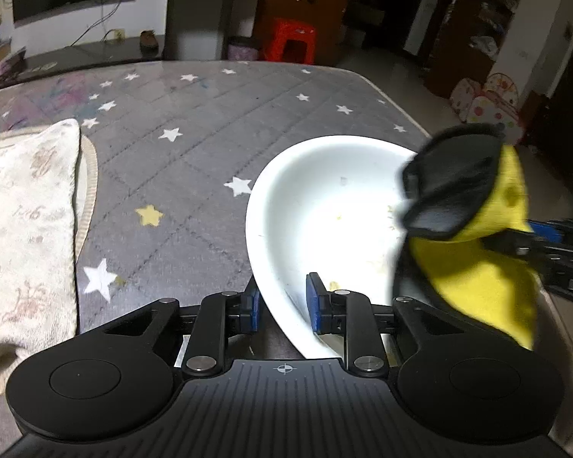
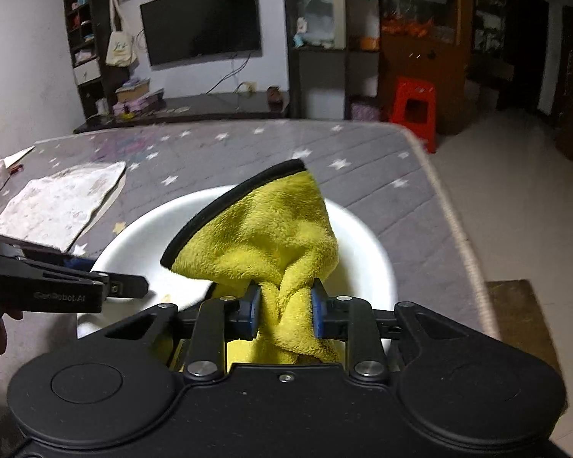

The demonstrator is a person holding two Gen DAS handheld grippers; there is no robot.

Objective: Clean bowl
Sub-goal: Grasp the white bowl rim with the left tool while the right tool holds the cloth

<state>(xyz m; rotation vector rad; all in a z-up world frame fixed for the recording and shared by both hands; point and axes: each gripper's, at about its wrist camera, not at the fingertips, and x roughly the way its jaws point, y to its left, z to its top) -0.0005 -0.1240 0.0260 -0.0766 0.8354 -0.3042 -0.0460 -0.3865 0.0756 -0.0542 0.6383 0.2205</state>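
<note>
A white bowl (image 1: pixel 324 206) with small food specks inside sits on the grey star-patterned table mat (image 1: pixel 195 122). My left gripper (image 1: pixel 282 305) is shut on the bowl's near rim, one pad inside and one outside. My right gripper (image 2: pixel 284 311) is shut on a yellow cloth with black trim (image 2: pixel 263 233) and holds it over the bowl (image 2: pixel 363 244). In the left wrist view the cloth (image 1: pixel 477 259) hangs over the bowl's right side, and the right gripper (image 1: pixel 546 244) comes in from the right. The left gripper (image 2: pixel 126 286) shows at the bowl's left rim.
A beige patterned towel (image 1: pixel 26 221) lies on the mat at the left; it also shows in the right wrist view (image 2: pixel 61 198). The table's right edge (image 2: pixel 450 206) drops to the floor. A red stool (image 2: pixel 414 107) stands beyond the far edge.
</note>
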